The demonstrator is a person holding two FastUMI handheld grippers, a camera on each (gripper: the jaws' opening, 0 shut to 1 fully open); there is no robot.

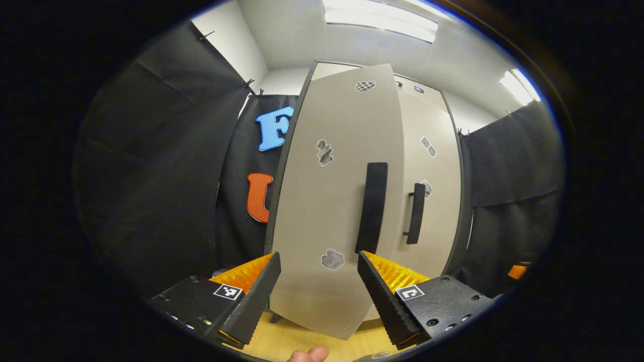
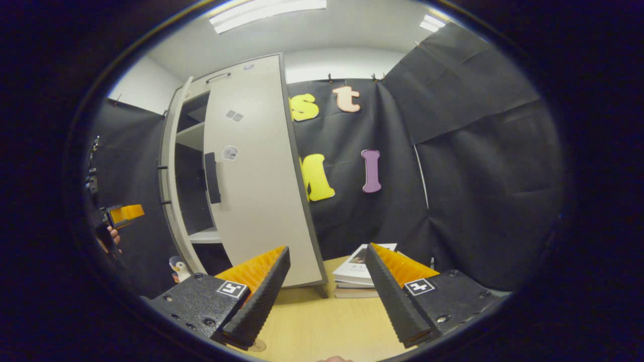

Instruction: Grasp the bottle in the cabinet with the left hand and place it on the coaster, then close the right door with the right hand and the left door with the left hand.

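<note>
Two cabinet doors (image 1: 332, 201) (image 1: 432, 191), each with one handle; both grippers (image 1: 318, 261) (image 2: 327, 254) have jaws apart, empty

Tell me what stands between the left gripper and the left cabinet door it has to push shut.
Nothing visible does. The left gripper is open and faces the pale grey left cabinet door, with its black vertical handle just above the gap between the fingers. The door is swung partly open, in front of the right door.

Open right hand-held gripper (image 2: 327, 261) faces the cabinet's right door (image 2: 256, 176).
</note>
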